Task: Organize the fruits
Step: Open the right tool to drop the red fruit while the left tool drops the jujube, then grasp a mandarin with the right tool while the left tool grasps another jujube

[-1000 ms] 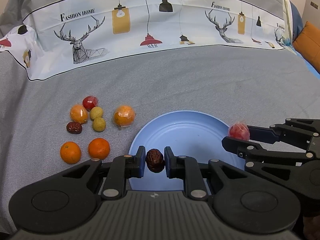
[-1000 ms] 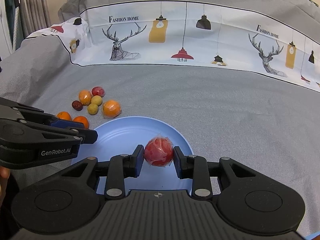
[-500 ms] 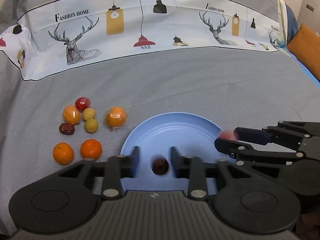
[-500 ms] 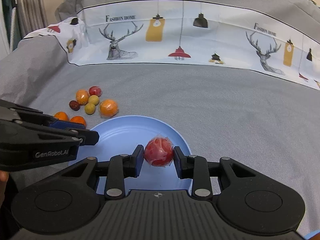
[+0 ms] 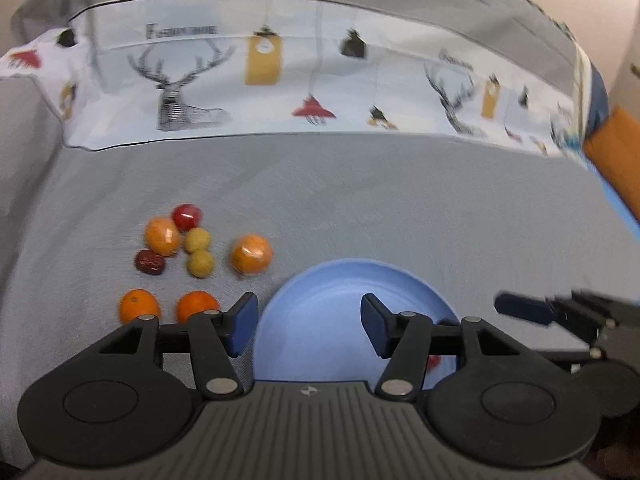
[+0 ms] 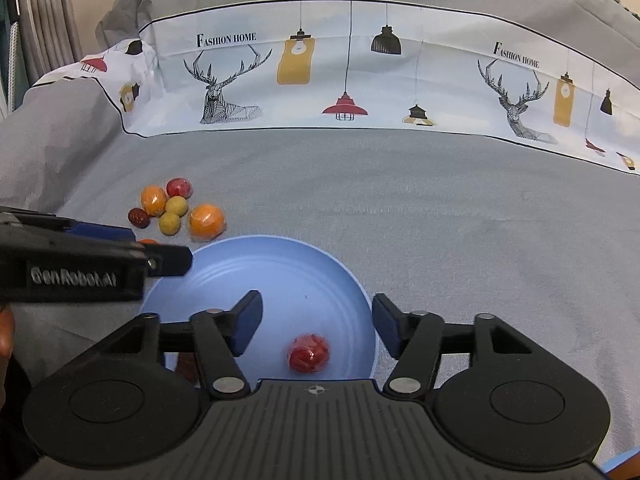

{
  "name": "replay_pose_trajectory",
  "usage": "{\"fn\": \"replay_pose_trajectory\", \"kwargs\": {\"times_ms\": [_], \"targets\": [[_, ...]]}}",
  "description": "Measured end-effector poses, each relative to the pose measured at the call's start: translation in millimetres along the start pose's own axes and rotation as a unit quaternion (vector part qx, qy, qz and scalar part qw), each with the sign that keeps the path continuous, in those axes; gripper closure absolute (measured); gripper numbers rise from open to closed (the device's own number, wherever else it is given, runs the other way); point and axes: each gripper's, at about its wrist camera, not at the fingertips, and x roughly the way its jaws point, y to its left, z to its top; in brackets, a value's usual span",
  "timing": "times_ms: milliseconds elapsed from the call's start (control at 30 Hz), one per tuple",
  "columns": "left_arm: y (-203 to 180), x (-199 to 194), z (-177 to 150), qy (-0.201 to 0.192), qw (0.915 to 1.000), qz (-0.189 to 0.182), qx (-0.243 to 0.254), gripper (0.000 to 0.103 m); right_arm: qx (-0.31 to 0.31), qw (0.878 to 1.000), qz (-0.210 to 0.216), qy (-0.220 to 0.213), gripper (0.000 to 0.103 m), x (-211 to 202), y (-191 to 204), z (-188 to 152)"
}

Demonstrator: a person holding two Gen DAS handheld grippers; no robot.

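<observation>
1. Left gripper (image 5: 308,326) spread wide, nothing between the blue pads, hanging over the near-left rim of the blue plate (image 5: 340,280).
2. Right gripper (image 6: 316,322) likewise wide open and empty, poised above the plate's near edge.
3. Wrapped red fruit (image 6: 308,353) lying loose on the plate near its front rim, between the right fingers but touching neither.
4. Dark red date (image 6: 186,366) glimpsed at the plate's near-left edge, mostly hidden behind a right finger link.
5. Off the plate, on the grey bedspread (image 6: 440,220) to its far left: wrapped orange (image 5: 251,254), two yellowish round fruits (image 5: 199,252), another wrapped orange (image 5: 162,236), a red wrapped fruit (image 5: 186,216) and a second date (image 5: 149,262), clustered close together.
6. Nearer the front edge, two bare oranges (image 5: 168,306) side by side, just left of the left gripper's finger.
7. Printed deer-and-lamp band (image 6: 360,80) across the bedspread's far side.
</observation>
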Motion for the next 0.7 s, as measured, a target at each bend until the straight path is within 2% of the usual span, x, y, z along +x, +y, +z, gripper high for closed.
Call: {"fn": "replay_pose_trajectory", "kwargs": {"times_ms": [67,133,167,267,300,333,367,400,500,567,633,700], "targets": [[15,-10,6,-0.019,0.9992,-0.007,-0.036,0.042,0.005,1.000,-0.001,-0.003,0.037,-3,1,2],[30,-24,12,-0.045,0.9964,-0.016,-0.069,0.072,0.014,1.000,-0.001,-0.011,0.037,-8,0,6],[36,-31,16,-0.058,0.9948,-0.022,-0.081,0.097,0.021,1.000,-0.003,-0.020,0.036,-13,-1,8],[51,-59,30,-0.112,0.9893,-0.038,-0.086,0.103,0.043,0.998,-0.010,-0.050,0.040,-26,-6,14],[56,-69,37,-0.132,0.9874,-0.035,-0.079,0.103,0.050,0.997,-0.010,-0.059,0.045,-30,-8,16],[62,-78,44,-0.151,0.9856,-0.030,-0.071,0.103,0.059,0.996,-0.010,-0.070,0.057,-35,-9,18],[68,-85,52,-0.165,0.9839,-0.023,-0.064,0.103,0.066,0.995,-0.009,-0.081,0.066,-40,-11,19],[76,-88,59,-0.172,0.9829,-0.017,-0.065,0.103,0.075,0.993,-0.006,-0.088,0.069,-44,-12,20],[109,-76,73,-0.152,0.9837,-0.020,-0.094,0.103,0.083,0.991,0.005,-0.108,0.073,-52,-12,23],[128,-56,64,-0.139,0.9848,-0.001,-0.104,0.103,0.078,0.991,0.017,-0.112,0.073,-54,-9,22],[154,-33,54,-0.090,0.9780,-0.034,-0.185,0.103,0.069,0.991,0.027,-0.108,0.073,-50,-4,21],[167,-24,51,-0.082,0.9716,-0.042,-0.218,0.103,0.056,0.992,0.035,-0.108,0.073,-46,3,21]]}}
